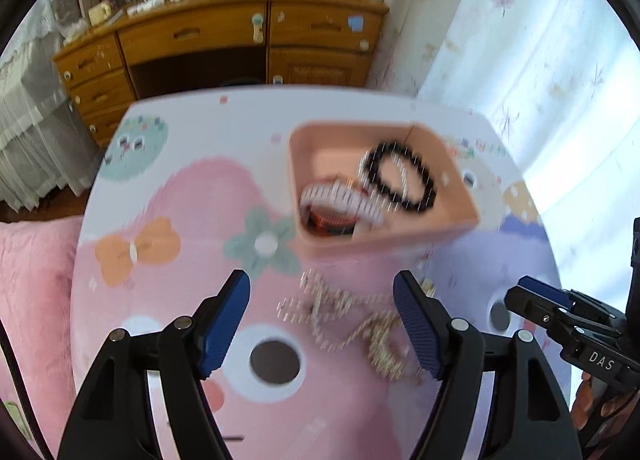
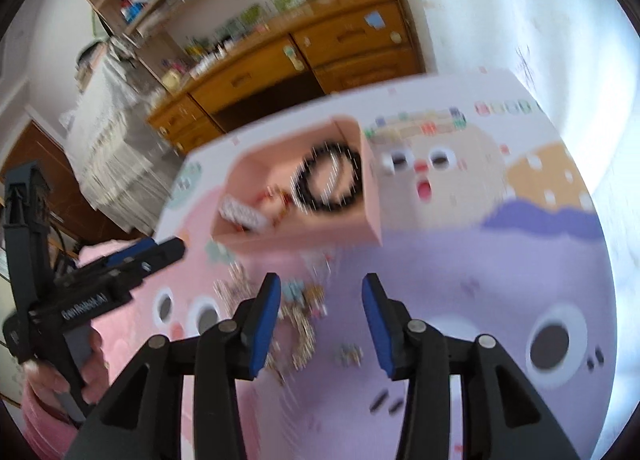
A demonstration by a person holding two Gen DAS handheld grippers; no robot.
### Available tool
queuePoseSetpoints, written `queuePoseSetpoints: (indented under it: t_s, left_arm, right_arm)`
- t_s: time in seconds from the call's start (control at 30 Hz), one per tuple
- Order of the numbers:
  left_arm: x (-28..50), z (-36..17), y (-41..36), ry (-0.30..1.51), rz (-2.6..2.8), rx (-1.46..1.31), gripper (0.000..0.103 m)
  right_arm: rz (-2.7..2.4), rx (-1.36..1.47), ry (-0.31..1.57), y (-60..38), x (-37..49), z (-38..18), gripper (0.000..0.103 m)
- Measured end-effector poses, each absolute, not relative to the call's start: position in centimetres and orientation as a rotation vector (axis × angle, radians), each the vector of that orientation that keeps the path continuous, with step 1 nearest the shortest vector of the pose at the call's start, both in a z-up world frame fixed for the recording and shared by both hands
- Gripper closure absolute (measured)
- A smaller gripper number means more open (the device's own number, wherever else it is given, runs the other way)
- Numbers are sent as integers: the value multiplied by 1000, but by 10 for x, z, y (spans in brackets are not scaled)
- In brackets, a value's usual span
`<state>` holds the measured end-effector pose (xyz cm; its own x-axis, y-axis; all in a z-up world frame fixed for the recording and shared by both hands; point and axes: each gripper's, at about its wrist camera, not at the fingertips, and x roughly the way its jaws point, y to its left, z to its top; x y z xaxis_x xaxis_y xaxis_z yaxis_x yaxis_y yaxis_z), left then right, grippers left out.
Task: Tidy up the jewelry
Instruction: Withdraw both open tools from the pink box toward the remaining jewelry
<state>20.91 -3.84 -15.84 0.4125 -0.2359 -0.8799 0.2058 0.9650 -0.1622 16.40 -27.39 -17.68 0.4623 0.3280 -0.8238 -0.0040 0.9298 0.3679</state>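
My left gripper [image 1: 322,324] and right gripper [image 2: 320,324], both spread and empty, hover over the gold chains [image 1: 360,320] lying on the counter [image 1: 168,188] just in front of the pink box [image 1: 384,236], which holds a black bead bracelet [image 1: 400,176].

Black bead bracelet [image 1: 402,177] in pink box [image 1: 436,234], gold chain [image 1: 360,320] outside

Bright daylight from the curtain [image 1: 520,40] on the right, washed out to near white there. Strong motion blur in both views, with comb-like streaks on the black bracelet [image 1: 402,176] and the chains [image 1: 352,316]. Heavy fisheye bending and dark corners. Soft shadows only.
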Motion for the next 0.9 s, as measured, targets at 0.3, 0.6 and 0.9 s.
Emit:
queuePoseSetpoints:
  t_s: [0.3,0.6,0.9]
  left_arm:
    - [187,-194,-37,1141,-403,154,30]
    - [176,-225,-53,1086,-529,364,30]
    - [192,-234,-61,1023,-605,402,30]
  right_arm:
    - [119,68,1178,-251,124,-206,51]
    - [160,-155,1094,-237,102,-220,51]
    - [213,-152,1051,-231,111,-230,51]
